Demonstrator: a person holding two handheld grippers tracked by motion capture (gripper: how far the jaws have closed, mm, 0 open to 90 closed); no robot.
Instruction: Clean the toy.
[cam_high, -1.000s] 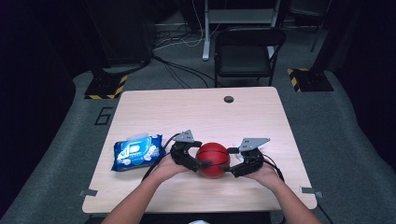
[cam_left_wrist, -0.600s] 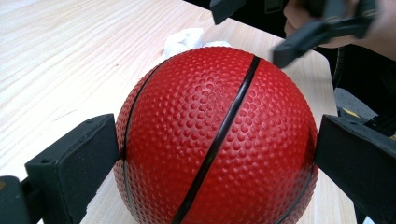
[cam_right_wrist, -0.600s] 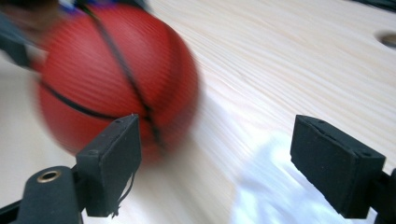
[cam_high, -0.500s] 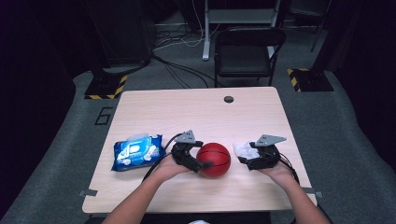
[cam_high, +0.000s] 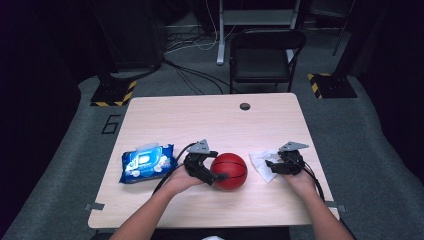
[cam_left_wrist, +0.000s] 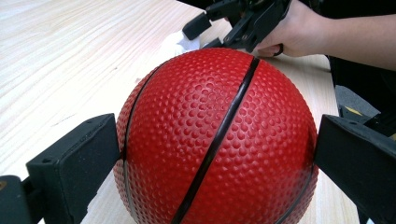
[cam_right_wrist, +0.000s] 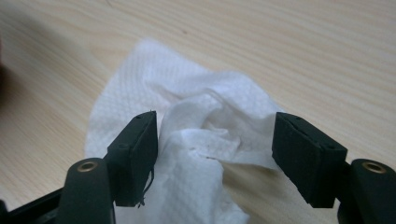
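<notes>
Red ball (cam_left_wrist: 217, 140) gripped (wipe (cam_right_wrist: 187, 154) loose).

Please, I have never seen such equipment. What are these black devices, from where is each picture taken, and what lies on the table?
A person holds a hand tool with two black jaws in each hand. One camera looks down from above; one more rides on each tool and looks along its jaws. The left gripper clamps a red ball that rests on the wooden table. The right gripper has just been closing its jaws around a crumpled white wipe, which lies between them; the pads do not press it yet. A blue pack of wipes lies at the left.
</notes>
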